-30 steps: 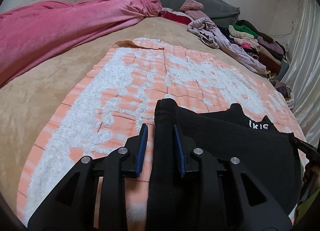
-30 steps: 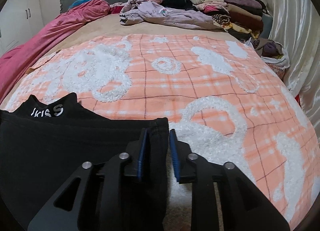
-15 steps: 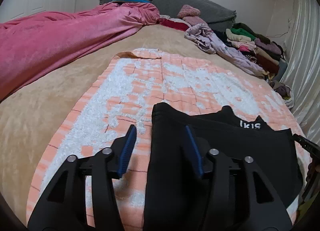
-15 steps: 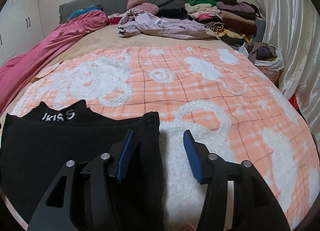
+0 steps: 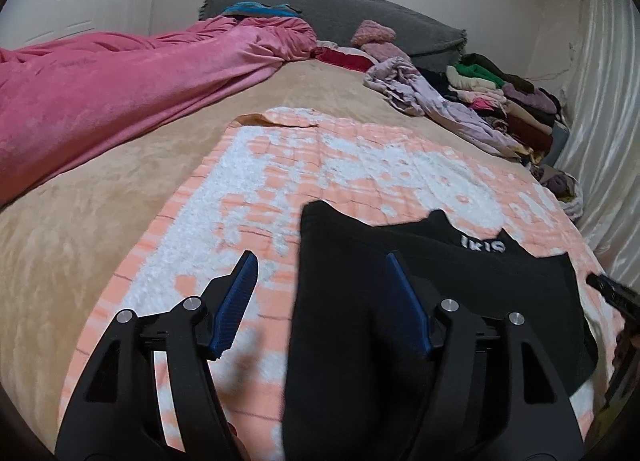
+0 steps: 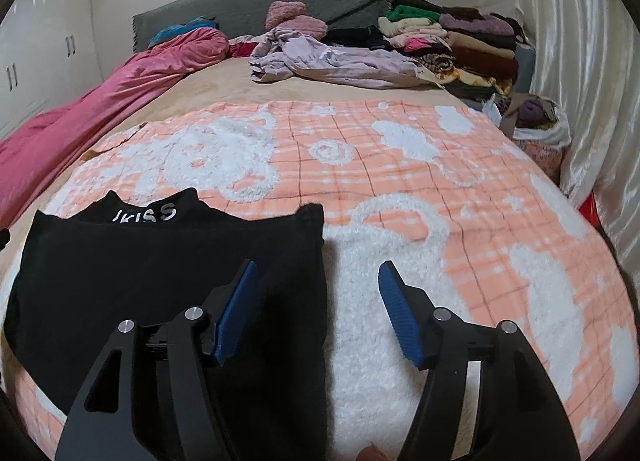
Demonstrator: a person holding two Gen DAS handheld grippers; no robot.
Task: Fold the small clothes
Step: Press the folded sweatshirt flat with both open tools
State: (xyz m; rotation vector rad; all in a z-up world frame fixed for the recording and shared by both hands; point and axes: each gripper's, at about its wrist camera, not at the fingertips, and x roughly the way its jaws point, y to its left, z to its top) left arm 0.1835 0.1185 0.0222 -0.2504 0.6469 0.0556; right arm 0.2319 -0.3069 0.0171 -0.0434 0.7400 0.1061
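Both grippers low over the bed, pointing forward toward the headboard (image 6: pixel 260 1), tilted slightly down at the fabric. Left gripper (image 5: pixel 322 273): jaws spread wide, nothing between the blue pads (image 5: pixel 236 301); it straddles the left edge of the black garment (image 5: pixel 400 301), left finger over the blanket, right finger over the black cloth. Right gripper (image 6: pixel 314 281): jaws also spread wide, nothing pinched; it straddles the garment's right edge, left finger over black cloth, right finger over the white fleece patch. Can't tell whether either set of fingertips touches the cloth or hangs just above. Black garment (image 6: pixel 160 261) lies flat on the orange-and-white plaid blanket (image 6: pixel 400 165) at the near end of the bed, collar with white lettering (image 6: pixel 146 213) at its far edge, pointing toward the headboard. Side parts look folded inward, giving straight vertical edges left and right. In the left view the tip of the other gripper shows at the right frame edge, just beside the garment. Background: pink duvet (image 5: pixel 100 101) along the left side, lilac garment (image 6: pixel 328 61) crumpled near the headboard, stack of folded clothes (image 6: pixel 452 41) at the far right corner, curtain (image 6: pixel 580 61) along the right.
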